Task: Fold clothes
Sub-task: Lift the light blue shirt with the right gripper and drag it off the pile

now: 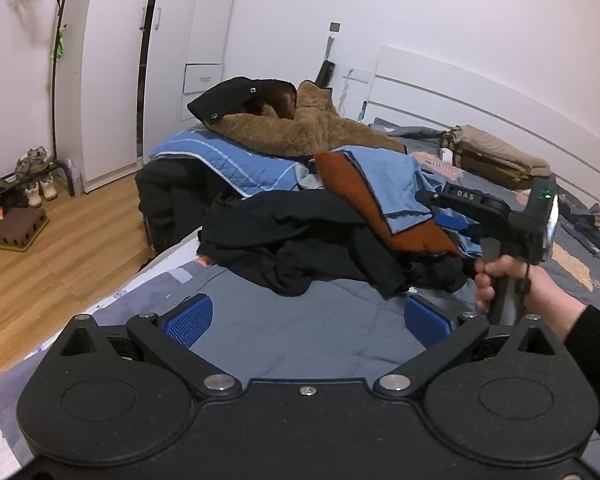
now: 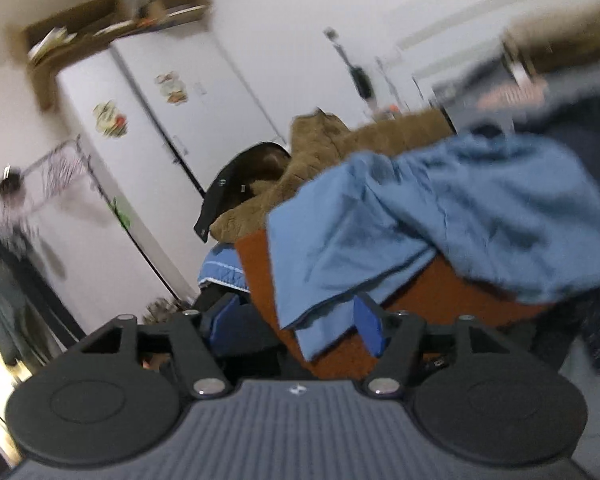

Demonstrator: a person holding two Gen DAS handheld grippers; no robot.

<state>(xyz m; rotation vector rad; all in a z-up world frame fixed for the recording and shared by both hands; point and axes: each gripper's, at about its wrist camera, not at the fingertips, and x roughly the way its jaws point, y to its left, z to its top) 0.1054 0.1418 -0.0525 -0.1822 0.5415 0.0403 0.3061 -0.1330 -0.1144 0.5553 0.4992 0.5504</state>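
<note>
Right hand: the bare hand (image 1: 500, 280), in a black sleeve (image 1: 592, 344), grips the handle of the right tool (image 1: 446, 212) at about 3 o'clock in the left wrist view, tool tips pointing toward 9 o'clock into the clothes.
Left tool pose: the left tool (image 1: 306, 318) hangs low at 6 o'clock over the grey quilted bed cover (image 1: 300, 328).
Bed: the cover carries a heap of clothes; a white headboard (image 1: 460, 92) stands at 2 o'clock.
Room: white wardrobe (image 1: 112, 60) at 11 o'clock, wooden floor (image 1: 60, 248) and shoes (image 1: 32, 168) at 9 o'clock.
Clothes: crumpled black garment (image 1: 300, 240) at the centre, light blue cloth (image 2: 440, 216) over rust-orange fleece (image 2: 256, 264), brown fleece-lined coat (image 1: 300, 124) at 12 o'clock.
Left tool state: jaws spread wide, nothing between the blue pads (image 1: 190, 318).
Right tool state: jaws parted, the blue cloth's hem hanging between them, not pinched.
</note>
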